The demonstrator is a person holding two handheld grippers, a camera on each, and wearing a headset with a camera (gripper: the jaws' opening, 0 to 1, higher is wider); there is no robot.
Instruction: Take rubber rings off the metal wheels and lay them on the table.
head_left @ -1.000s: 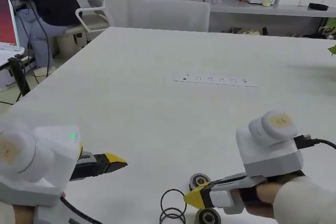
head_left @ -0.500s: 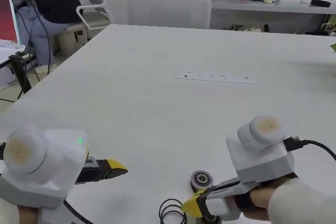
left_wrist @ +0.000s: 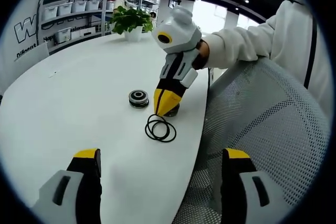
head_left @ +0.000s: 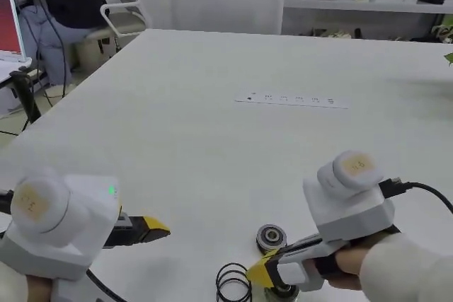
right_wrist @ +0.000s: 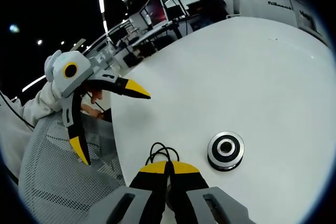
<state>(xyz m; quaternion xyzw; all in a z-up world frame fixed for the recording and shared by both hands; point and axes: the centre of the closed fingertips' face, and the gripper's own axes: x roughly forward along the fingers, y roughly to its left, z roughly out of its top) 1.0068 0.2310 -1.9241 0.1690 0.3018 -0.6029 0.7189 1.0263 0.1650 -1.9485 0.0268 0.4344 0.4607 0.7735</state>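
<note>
Left gripper (left_wrist: pixel 161 156): fingers (left_wrist: pixel 86 166) wide open and holding nothing. It hovers over the near-left part of the desk (head_left: pixel 212 139), well apart from the parts.

Right gripper (right_wrist: pixel 168 167): fingers (right_wrist: pixel 152 171) closed, yellow tips pressed together. Its tips are down on a second wheel (left_wrist: pixel 175 110) at the desk's near edge and cover most of it. Can't tell if anything is pinched between them.

Rings (head_left: pixel 233 282): thin black loops overlapping in a small pile, flat on the desk. They lie just beside the right tips, on the side toward the left gripper. In the right gripper view they sit directly ahead of the tips and are partly hidden by them.

Wheel (head_left: pixel 270 235): lies flat on the desk with its hub up, showing a metal face and a dark rim. It is just past the right gripper, farther from the desk edge, near the rings but not touching them.

Other things:
- A power strip (head_left: pixel 290 100) sits mid-desk, well apart from the work.
- A plant (left_wrist: pixel 128 20) stands at the far end.
- A mesh chair (left_wrist: pixel 252 119) sits against the near edge.
</note>
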